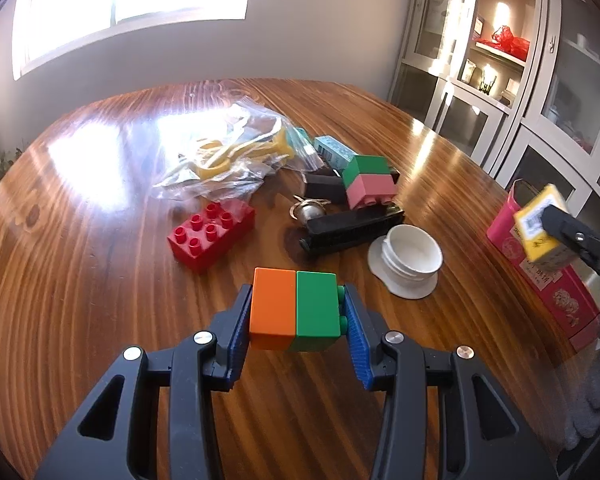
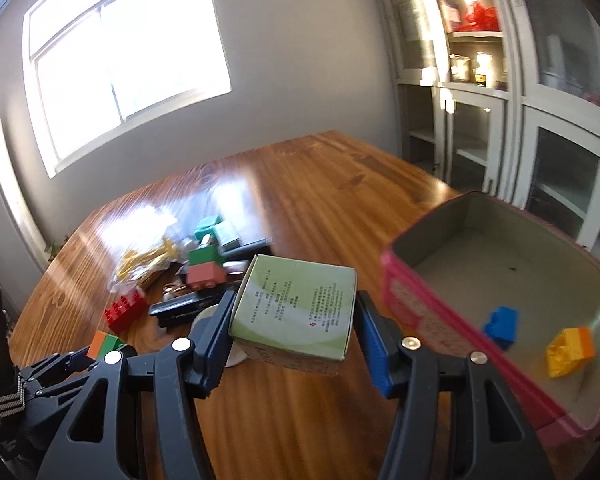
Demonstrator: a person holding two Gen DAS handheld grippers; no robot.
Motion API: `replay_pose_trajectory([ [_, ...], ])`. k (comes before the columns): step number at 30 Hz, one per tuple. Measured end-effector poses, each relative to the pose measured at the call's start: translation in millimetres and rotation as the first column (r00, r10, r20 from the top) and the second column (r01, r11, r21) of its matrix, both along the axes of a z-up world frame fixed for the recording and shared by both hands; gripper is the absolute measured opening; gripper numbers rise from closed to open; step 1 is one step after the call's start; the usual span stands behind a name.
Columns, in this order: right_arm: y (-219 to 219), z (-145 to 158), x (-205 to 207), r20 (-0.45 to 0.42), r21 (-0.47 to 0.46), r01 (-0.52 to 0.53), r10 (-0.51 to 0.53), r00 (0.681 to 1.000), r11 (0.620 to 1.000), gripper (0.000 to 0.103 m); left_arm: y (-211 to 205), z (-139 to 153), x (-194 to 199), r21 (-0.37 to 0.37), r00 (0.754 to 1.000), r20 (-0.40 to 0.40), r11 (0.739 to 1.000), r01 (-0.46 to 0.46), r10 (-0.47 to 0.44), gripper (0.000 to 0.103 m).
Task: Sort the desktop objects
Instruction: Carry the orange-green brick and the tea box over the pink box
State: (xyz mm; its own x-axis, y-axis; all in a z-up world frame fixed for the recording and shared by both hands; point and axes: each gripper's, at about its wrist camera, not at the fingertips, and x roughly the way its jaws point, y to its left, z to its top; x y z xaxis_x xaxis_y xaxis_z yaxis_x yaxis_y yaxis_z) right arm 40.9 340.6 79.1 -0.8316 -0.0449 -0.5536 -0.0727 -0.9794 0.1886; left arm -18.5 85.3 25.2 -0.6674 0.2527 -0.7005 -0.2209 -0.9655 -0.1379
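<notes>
My left gripper point(image 1: 296, 300) is shut on an orange-and-green brick pair point(image 1: 294, 312), held just above the wooden table point(image 1: 100, 280). My right gripper point(image 2: 296, 304) is shut on a small pale green carton point(image 2: 296, 312), lifted over the table just left of the open pink tin point(image 2: 420, 312). The left wrist view shows that carton point(image 1: 538, 232) as yellow, at the far right in front of the pink tin point(image 1: 548, 300). Inside the tin lie a blue brick point(image 2: 502, 326) and a yellow-and-orange brick point(image 2: 570, 350).
On the table lie a red brick point(image 1: 212, 236), a green-and-pink brick point(image 1: 370, 184), a black stapler point(image 1: 352, 228), a white lid point(image 1: 410, 260), a teal box point(image 1: 334, 150), a metal ring piece point(image 1: 310, 210) and a clear bag of yellow parts point(image 1: 228, 152). Glass-door cabinets point(image 2: 540, 160) stand behind.
</notes>
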Motion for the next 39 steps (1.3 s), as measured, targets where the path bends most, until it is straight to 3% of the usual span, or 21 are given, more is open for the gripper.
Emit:
replay_pose_trajectory([
  [8,65.5,16.1,31.5,-0.056,-0.023,0.15,-0.151,0.987,0.988,0.062,39.6,16.6,10.7,-0.011,0.997,-0.039,0.998,0.065,-0.066,0.046],
  [16,128.0,15.3,53.7,-0.049,-0.046,0.285,-0.287,0.957,0.957,0.062,98.7,35.4,20.6,-0.032,0.981,-0.07,0.983,0.181,-0.182,0.046],
  [29,176.0,14.5,47.0,-0.04,-0.041,0.343,-0.345,0.938,0.938,0.062,179.6,60.5,22.7,-0.038,0.935,-0.107,0.941,0.336,-0.338,0.046],
  [39,187.8,11.0,49.8,-0.029,-0.031,0.366,-0.367,0.93,0.93,0.062,236.9,66.3,9.5,0.021,0.889,-0.11,0.894,0.448,-0.444,0.046],
])
